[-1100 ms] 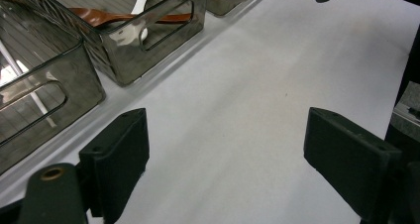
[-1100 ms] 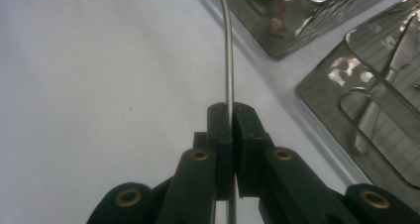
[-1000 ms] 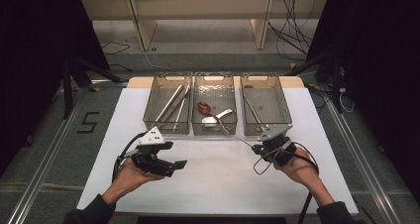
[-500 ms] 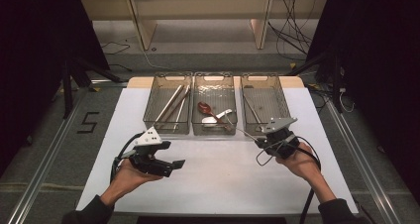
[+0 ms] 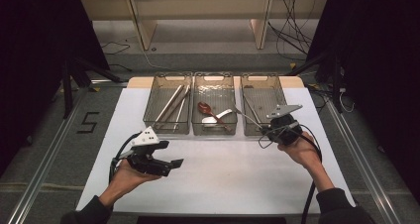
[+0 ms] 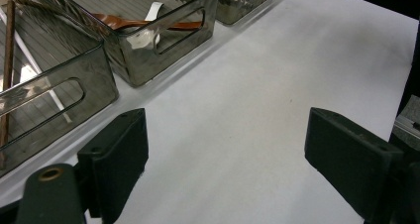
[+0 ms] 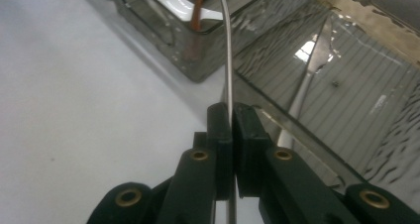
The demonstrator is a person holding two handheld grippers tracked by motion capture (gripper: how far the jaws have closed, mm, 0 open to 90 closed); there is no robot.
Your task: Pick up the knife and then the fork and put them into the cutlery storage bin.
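While your right gripper (image 7: 231, 116) pinches the thin metal utensil (image 7: 227, 60) by its handle, its long axis points across the right bin's (image 5: 270, 83) near-left corner toward the middle bin (image 5: 214, 83).

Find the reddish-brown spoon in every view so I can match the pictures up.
High view: the reddish-brown spoon lies in the left half of the middle bin.
Left gripper view: top, left of centre, inside the second bin from the left.
Right gripper view: top edge, just left of the metal utensil clamped in the jaws.
Shared landmark: the white spoon beside it.
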